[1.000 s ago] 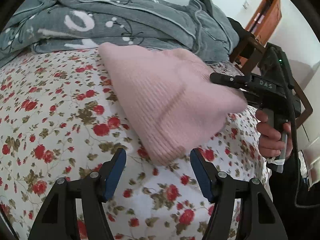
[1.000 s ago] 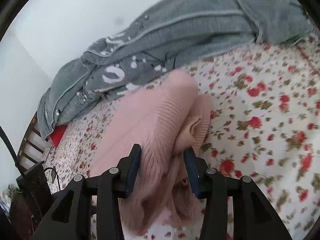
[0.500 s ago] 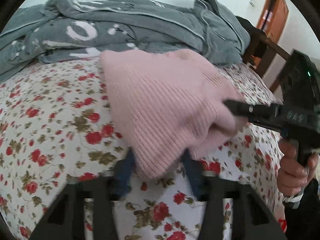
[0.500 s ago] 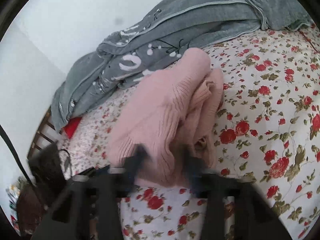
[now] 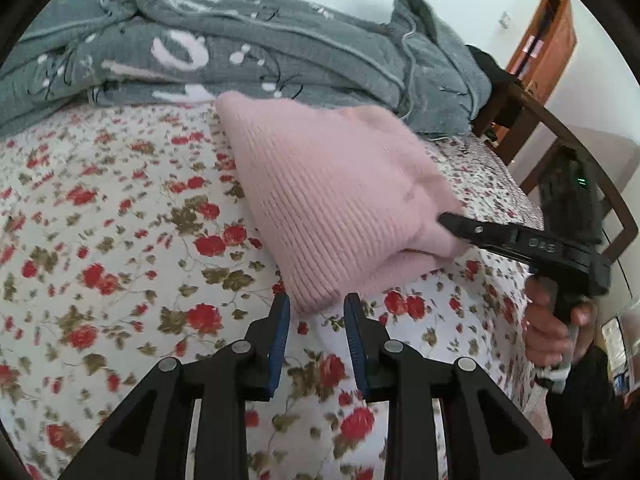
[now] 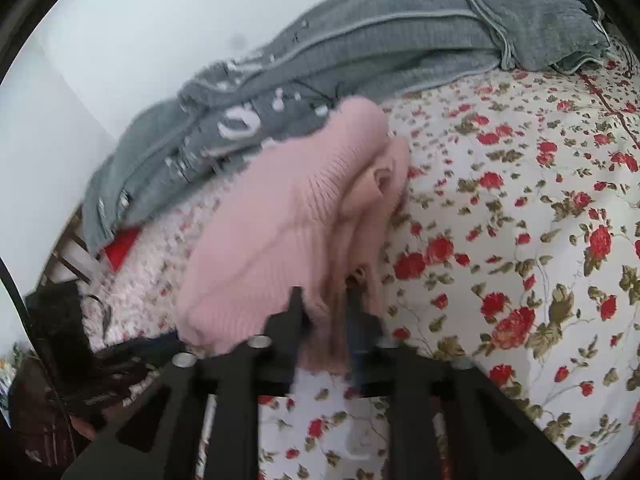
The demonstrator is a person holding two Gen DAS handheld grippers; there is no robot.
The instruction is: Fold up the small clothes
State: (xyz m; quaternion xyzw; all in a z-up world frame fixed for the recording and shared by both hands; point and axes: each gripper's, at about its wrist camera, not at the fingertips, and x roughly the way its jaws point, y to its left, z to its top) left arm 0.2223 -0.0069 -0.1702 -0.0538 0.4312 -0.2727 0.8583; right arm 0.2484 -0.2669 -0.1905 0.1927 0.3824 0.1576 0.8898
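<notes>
The right gripper (image 6: 322, 300) clamped the pink knit sweater (image 5: 336, 200); the left gripper (image 5: 316, 304) bracketed its corner, grip uncertain. Both should lift evenly, keeping edges aligned.

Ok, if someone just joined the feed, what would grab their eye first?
The pink knit garment, bunched in the middle of the red-flowered bedsheet, with the right gripper clamped on its edge and the left gripper open at its near corner. Behind it a grey patterned blanket is heaped along the wall.
</notes>
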